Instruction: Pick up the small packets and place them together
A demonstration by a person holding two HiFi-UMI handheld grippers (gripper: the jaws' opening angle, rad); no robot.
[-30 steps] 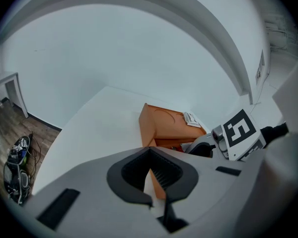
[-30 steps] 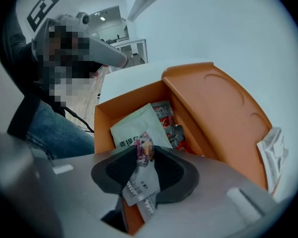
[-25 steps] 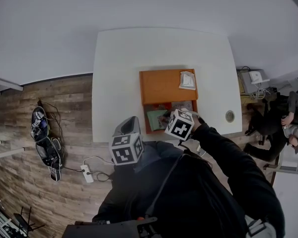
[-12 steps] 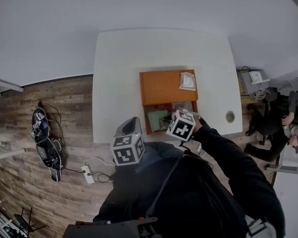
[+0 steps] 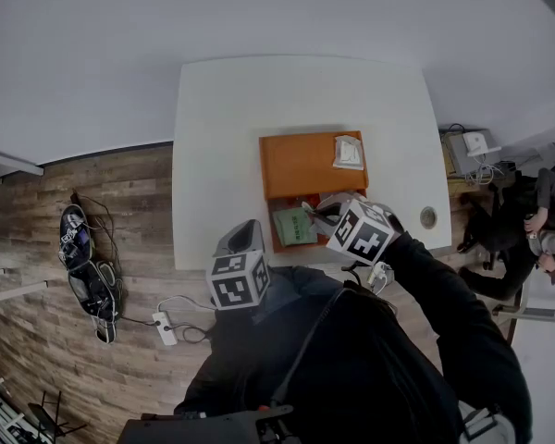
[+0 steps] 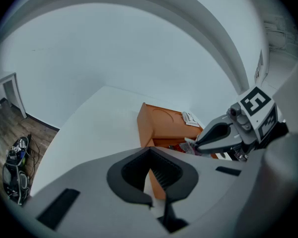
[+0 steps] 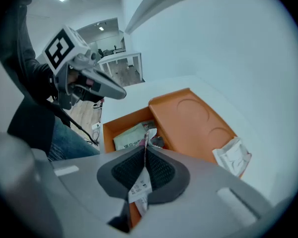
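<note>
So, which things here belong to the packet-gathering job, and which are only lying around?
Job: right tool, its jaws just closed on a small packet; white packet lying on the orange tray; green packet down inside that tray.
Lying about: shoes; power strip; left tool, empty.

White table has got an orange box sitting by its near edge, plus a little round fitting at the near right corner.

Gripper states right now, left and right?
Left gripper: open, nothing between the jaws.
Right gripper: jaws have just been closing, now shut on a small packet.
</note>
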